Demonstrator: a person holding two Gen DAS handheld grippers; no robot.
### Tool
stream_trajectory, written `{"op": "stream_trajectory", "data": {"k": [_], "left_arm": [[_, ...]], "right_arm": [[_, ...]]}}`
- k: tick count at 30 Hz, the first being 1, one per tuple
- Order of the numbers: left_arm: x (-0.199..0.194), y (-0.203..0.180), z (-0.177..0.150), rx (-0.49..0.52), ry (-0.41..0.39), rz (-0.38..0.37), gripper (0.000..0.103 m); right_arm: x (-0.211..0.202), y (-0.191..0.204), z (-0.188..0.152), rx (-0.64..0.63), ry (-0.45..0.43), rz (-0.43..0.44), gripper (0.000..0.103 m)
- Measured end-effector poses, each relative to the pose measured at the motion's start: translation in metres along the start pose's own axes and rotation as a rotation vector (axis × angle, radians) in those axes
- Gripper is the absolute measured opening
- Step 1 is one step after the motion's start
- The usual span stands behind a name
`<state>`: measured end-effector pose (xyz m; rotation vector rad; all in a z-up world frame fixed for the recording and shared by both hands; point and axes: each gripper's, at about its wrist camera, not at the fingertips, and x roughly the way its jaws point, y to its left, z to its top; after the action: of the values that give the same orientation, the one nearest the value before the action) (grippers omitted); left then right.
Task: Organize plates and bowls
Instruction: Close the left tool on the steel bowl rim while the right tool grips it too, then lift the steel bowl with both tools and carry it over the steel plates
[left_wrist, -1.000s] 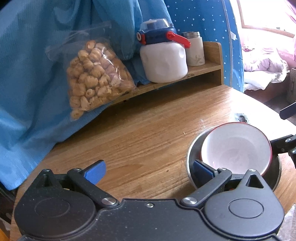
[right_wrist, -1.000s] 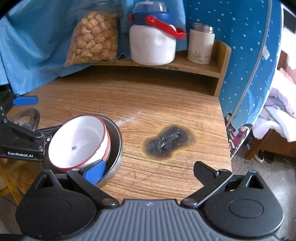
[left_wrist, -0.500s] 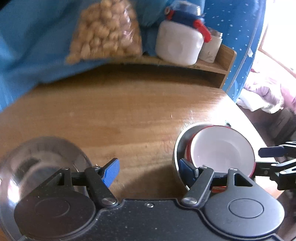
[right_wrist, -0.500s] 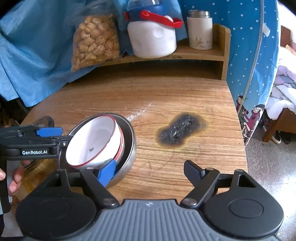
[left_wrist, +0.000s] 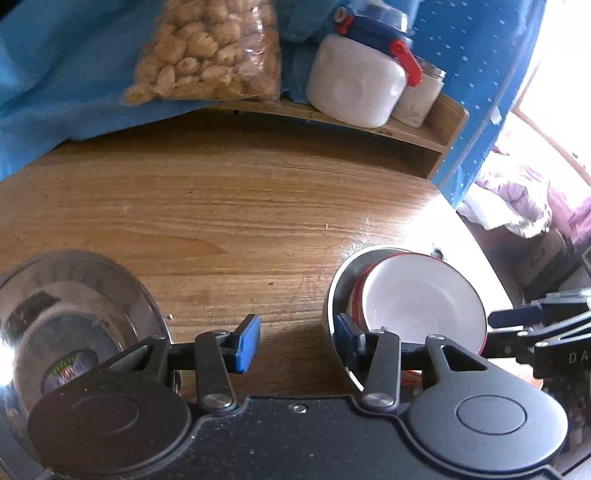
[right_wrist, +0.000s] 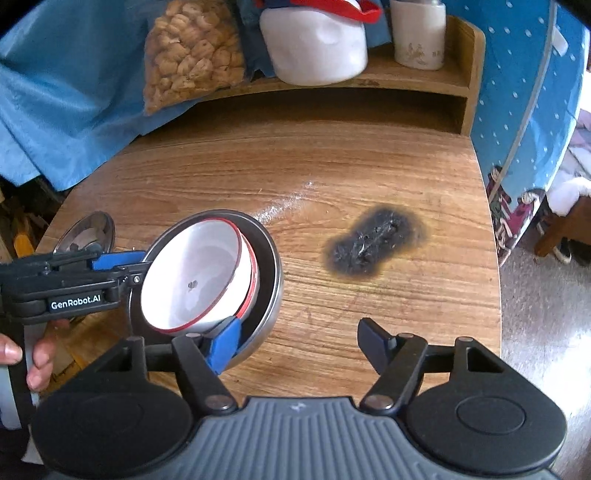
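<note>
A white bowl with a red rim (left_wrist: 417, 306) sits tilted inside a shallow steel pan (right_wrist: 271, 273) near the table's front edge. My left gripper (left_wrist: 295, 343) is at the pan's left side. Its jaws are closing: one blue pad (left_wrist: 345, 343) is just inside the pan wall by the white bowl, the other over bare wood. My right gripper (right_wrist: 299, 343) is closing too, its blue pad (right_wrist: 221, 343) inside the pan's near wall and its other finger outside. Neither pair presses on the wall. A second steel bowl (left_wrist: 74, 325) stands further left.
At the back, a wooden shelf (right_wrist: 417, 79) carries a bag of snacks (right_wrist: 192, 48), a white jug with a blue and red lid (left_wrist: 354, 85) and a small canister (right_wrist: 417, 33). A black burn mark (right_wrist: 373, 243) scars the table (right_wrist: 351, 166). A hand (right_wrist: 22, 354) holds the left gripper.
Both grippers' jaws have narrowed. The left wrist view rolled and tipped down, so the steel bowl on the left came into sight. The right wrist view also tipped down towards the pan.
</note>
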<state>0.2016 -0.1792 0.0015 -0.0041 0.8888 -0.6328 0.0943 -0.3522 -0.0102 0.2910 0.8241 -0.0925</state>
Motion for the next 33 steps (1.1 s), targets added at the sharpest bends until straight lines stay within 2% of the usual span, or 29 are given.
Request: {"op": "stream_trajectory", "data": {"k": [4,8,12,18,22,25,33], "left_arm": [[0.001,0.001,-0.002,-0.045,-0.001,-0.006,0.043],[0.004,-0.002,-0.002,-0.057,-0.011,-0.010,0.038],[0.005,-0.005,-0.004,-0.043,-0.019,-0.019,0.031],[0.004,-0.001,-0.007,-0.054,-0.031,-0.042,0.030],[0.004,0.001,-0.007,-0.079,-0.025,-0.089,0.018],[0.003,-0.003,-0.008,-0.067,-0.031,-0.092,0.013],[0.003,0.000,-0.010,-0.102,-0.039,-0.103,0.013]], "right_arm": [[0.004,0.000,0.000,0.075,0.026,-0.001,0.074],[0.011,0.009,-0.005,0.082,0.044,0.001,0.074],[0.017,0.022,-0.011,0.055,0.045,0.022,0.064],[0.017,0.025,-0.019,0.050,0.009,0.048,0.060],[0.014,0.024,-0.026,0.067,-0.043,0.061,0.053],[0.011,0.028,-0.028,0.064,-0.076,0.051,0.046],[0.015,0.028,-0.026,0.077,-0.066,0.074,0.047]]}}
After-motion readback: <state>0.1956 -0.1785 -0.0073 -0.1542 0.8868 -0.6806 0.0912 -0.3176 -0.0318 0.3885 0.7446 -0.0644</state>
